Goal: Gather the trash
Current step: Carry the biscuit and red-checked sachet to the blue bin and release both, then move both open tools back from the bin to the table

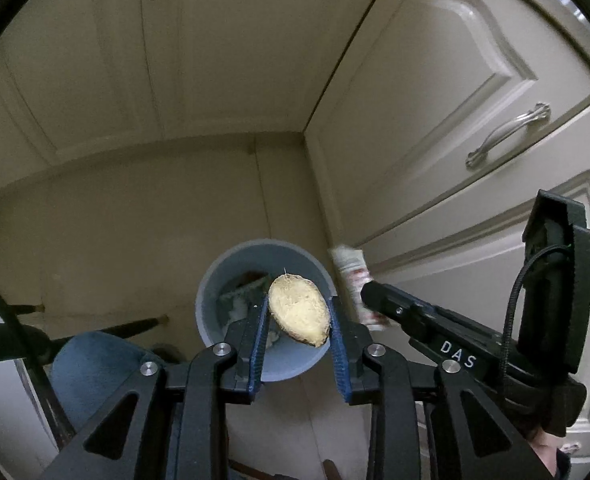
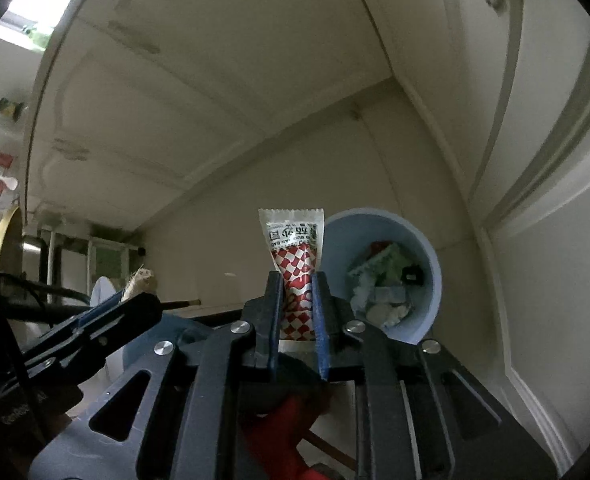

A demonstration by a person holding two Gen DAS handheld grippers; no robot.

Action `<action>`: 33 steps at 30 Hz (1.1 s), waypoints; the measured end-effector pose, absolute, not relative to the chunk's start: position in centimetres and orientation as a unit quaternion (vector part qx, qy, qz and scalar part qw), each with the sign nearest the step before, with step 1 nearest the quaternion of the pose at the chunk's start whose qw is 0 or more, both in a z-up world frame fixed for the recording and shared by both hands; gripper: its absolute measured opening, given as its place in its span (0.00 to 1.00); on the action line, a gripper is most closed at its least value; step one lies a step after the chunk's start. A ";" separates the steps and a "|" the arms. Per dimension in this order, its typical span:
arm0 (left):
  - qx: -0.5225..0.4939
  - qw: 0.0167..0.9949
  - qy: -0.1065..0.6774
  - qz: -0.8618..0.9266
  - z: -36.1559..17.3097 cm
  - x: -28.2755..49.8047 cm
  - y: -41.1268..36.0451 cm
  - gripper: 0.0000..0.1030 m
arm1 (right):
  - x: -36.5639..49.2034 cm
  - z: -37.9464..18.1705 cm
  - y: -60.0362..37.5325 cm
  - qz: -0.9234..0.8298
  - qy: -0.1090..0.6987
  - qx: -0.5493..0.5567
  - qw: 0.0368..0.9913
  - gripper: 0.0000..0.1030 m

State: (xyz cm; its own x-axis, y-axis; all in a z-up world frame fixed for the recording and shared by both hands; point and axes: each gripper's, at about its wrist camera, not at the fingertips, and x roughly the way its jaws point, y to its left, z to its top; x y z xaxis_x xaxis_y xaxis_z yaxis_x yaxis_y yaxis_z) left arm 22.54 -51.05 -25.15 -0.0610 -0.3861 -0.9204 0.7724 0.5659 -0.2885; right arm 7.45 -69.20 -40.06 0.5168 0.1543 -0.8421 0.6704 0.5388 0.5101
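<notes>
A round blue-grey bin [image 1: 211,280] stands on the floor in the corner by the cabinets, with crumpled paper and wrappers inside. My left gripper [image 1: 298,306] hangs over its mouth, shut on a pale yellow fibrous fruit pit [image 1: 299,312] that sits slantwise between the blue pads. In the right wrist view the bin [image 2: 435,272] lies just right of my right gripper [image 2: 297,278], which is shut on a red-and-white checked sachet [image 2: 295,248] standing up out of the jaws. The right gripper [image 1: 369,292] and the sachet [image 1: 351,272] also show beside the bin's right rim.
Cream cabinet doors close the corner, one with a metal handle [image 1: 507,136] at the right. A blue chair seat [image 1: 95,364] with dark legs lies left of the bin. The left gripper [image 2: 135,300] with the pit [image 2: 139,280] crosses the right wrist view's lower left.
</notes>
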 end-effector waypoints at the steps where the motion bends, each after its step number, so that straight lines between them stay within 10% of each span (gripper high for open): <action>1: 0.168 0.661 0.586 -0.437 -25.4 22.7 -51.5 0.37 | 7.6 -40.5 -69.3 -0.172 0.465 0.449 0.743 0.16; 11: 0.177 0.679 0.576 -0.419 -25.5 23.0 -51.1 0.71 | 7.0 -40.8 -69.7 -0.195 0.460 0.452 0.738 1.00; 33: 0.120 0.818 0.358 -0.435 -9.6 15.6 -40.1 0.93 | 8.6 -23.7 -66.1 -0.242 0.366 0.363 0.822 1.00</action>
State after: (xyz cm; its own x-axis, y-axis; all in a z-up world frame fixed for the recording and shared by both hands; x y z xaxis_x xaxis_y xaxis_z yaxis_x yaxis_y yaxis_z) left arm 15.58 -40.09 -9.59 0.3654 -0.6252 -0.6896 0.7967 0.5932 -0.1157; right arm 8.59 -66.12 -23.68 0.6152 -0.1323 -0.7772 0.6637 0.6190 0.4200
